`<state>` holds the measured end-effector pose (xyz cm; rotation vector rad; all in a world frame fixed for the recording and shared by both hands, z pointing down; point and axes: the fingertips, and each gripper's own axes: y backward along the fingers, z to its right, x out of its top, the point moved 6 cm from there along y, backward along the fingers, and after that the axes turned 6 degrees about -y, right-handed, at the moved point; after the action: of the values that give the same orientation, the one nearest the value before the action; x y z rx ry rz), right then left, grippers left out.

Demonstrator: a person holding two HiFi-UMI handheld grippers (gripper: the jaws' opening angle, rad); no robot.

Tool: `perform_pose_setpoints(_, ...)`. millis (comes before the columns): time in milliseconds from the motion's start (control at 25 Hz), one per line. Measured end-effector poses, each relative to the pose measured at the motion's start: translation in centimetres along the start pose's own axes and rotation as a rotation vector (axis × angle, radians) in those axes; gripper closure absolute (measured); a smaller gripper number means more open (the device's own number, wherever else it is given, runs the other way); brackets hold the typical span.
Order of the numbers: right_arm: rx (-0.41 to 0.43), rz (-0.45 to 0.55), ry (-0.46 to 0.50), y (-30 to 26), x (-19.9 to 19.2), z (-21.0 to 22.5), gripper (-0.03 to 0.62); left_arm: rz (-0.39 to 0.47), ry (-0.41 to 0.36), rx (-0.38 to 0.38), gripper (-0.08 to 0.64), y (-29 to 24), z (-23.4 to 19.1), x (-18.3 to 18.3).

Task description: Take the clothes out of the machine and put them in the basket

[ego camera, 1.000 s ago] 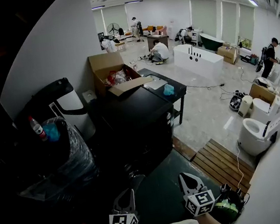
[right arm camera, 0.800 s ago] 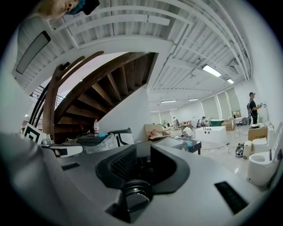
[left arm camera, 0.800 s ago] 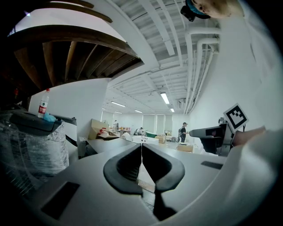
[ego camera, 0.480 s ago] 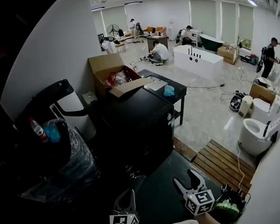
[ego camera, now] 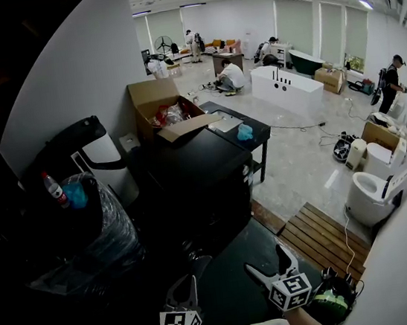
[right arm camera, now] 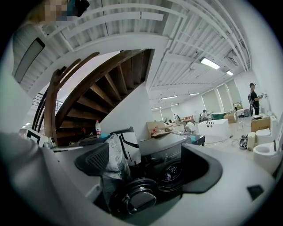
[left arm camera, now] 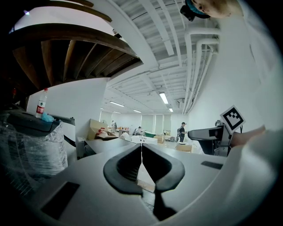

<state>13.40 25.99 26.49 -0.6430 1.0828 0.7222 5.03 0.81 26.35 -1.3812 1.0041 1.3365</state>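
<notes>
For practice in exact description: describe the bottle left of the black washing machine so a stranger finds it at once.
Find the black washing machine mid-room. Left of it stands a bulky load wrapped in clear film. The bottle stands upright on top, beside a blue item, and alone bears a red label.

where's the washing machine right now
In the head view the black washing machine stands at the centre, with the plastic-wrapped bin to its left and the black table just behind it on the right.
</notes>
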Motion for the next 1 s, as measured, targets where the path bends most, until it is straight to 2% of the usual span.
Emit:
perform_pose_setpoints(520, -0.021, 0.000, 0.016, 0.0, 0.3, -0.5, 0.098, -0.008, -0.004, -0.020, 0.538, 0.0, -0.3, -0.1)
perform_pose_setpoints(1000, -0.022, -0.005, 0.002, -0.7, 0.1, 1.3, 0.107, -0.028, -0.013, -0.026, 0.538, -1.7, -0.1, -0.5)
